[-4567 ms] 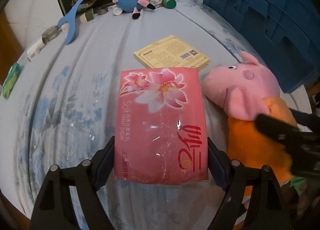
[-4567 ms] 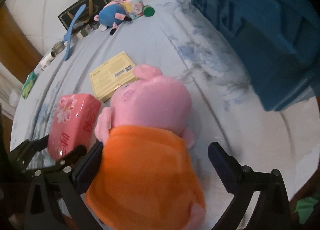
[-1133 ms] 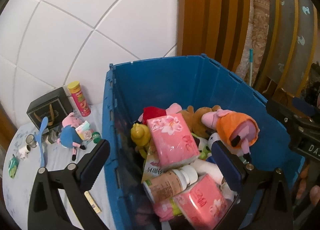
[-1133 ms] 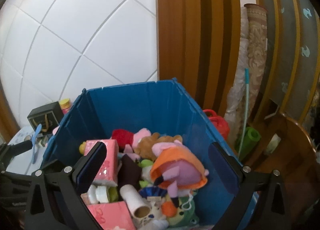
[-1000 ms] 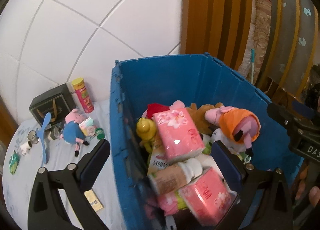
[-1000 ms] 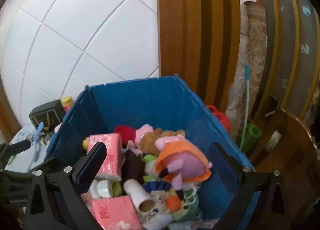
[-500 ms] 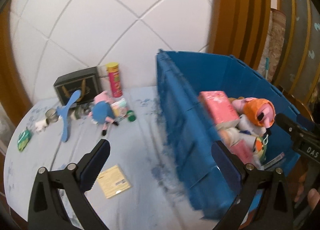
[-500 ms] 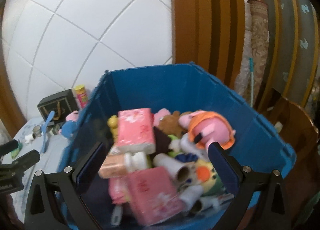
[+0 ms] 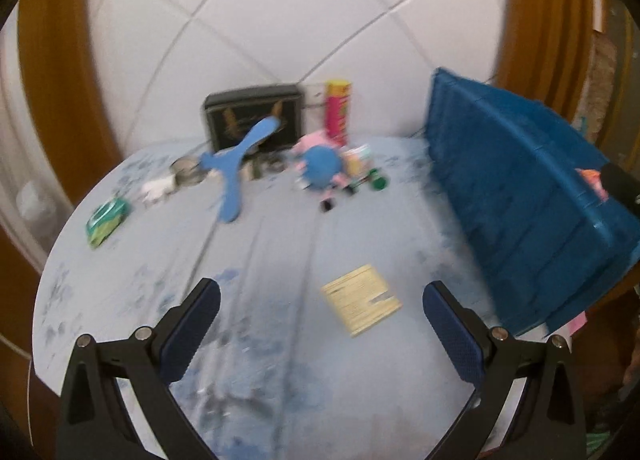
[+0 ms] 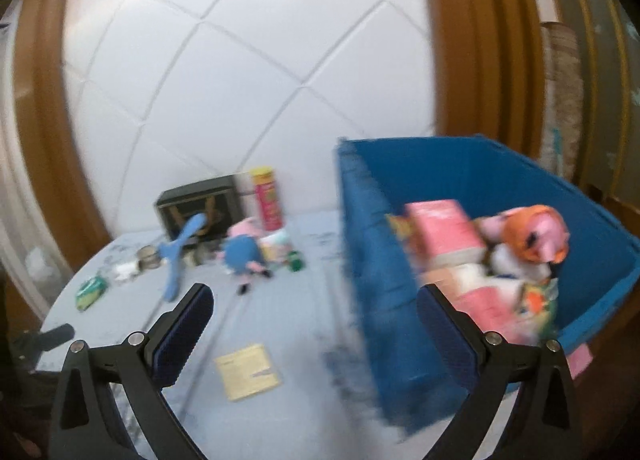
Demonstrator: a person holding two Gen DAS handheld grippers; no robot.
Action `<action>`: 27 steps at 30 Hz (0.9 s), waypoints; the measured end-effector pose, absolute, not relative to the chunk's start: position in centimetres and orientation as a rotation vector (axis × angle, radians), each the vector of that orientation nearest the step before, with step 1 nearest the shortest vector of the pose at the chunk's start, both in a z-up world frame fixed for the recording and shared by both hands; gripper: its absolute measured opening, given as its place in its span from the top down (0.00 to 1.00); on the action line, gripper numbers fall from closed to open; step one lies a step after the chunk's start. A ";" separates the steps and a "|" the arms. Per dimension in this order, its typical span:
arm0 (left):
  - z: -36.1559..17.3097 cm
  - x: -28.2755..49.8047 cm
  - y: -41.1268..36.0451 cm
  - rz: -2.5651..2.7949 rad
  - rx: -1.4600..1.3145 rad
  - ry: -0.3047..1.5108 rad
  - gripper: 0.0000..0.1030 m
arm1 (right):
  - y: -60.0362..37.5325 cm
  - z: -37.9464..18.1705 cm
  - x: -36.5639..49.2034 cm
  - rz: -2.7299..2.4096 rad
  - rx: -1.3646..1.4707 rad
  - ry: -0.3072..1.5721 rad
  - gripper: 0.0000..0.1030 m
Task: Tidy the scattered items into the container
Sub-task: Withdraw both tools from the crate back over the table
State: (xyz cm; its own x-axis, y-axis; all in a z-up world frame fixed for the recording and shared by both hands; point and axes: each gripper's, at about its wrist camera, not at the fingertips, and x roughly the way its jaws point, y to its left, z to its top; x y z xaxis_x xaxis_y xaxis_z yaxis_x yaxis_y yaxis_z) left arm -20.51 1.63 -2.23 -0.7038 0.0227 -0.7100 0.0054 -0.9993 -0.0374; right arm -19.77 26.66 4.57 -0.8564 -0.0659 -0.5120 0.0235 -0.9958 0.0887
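Both claws are empty and spread wide: left gripper (image 9: 320, 318) is hung over the table (image 9: 120, 320), right gripper (image 10: 314, 318) is held between table and blue crate (image 10: 500, 180). Frames are motion-blurred, so fine detail is not resolved. Places are given relative to the crate. The nearest loose item is the yellow card pack (image 9: 361, 300), lying flat on the cloth just beside the crate's near wall. It is judged light, thin and stiff; lying flush, little edge is offered, so a pinch across two opposite edges with one finger slid under is likely needed, or it can be dragged to the table edge first. Slip on the glossy face is a risk. Further from the crate, near the back wall, the blue-bodied plush (image 9: 322, 168) is seen: soft, light, compressible, best taken across the torso, not a limb. The green cap (image 9: 378, 181) beside it is small and may roll. The red-and-yellow tube (image 9: 338, 112) stands upright and is best gripped mid-body; it may topple if nudged. The blue Y-shaped plastic piece (image 9: 236, 176) is rigid and best taken on its stem. The green packet (image 9: 106, 222) lies farthest from the crate and is probably crinkly. The crate is already well filled with a pink tissue pack (image 10: 442, 232) and an orange-dressed plush (image 10: 532, 236).
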 end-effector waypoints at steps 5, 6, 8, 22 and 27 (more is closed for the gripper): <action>-5.8 -20.8 -3.9 2.894 -1.336 -0.130 0.00 | 20.3 1.6 -21.4 -2.875 0.932 -0.046 0.00; -6.3 -21.0 -4.8 2.897 -1.353 -0.141 0.00 | 19.5 1.0 -22.1 -2.864 0.956 -0.030 0.00; -7.3 -21.7 -6.4 2.911 -1.377 -0.181 0.00 | 18.1 0.0 -23.2 -2.835 0.991 -0.011 0.00; -11.4 -26.6 -17.6 2.991 -1.613 -0.266 0.00 | 6.9 -7.7 -34.5 -2.526 1.176 0.014 0.00; -12.5 -27.9 -24.6 3.019 -1.644 -0.284 0.00 | 0.5 -9.4 -36.1 -2.458 1.218 0.062 0.00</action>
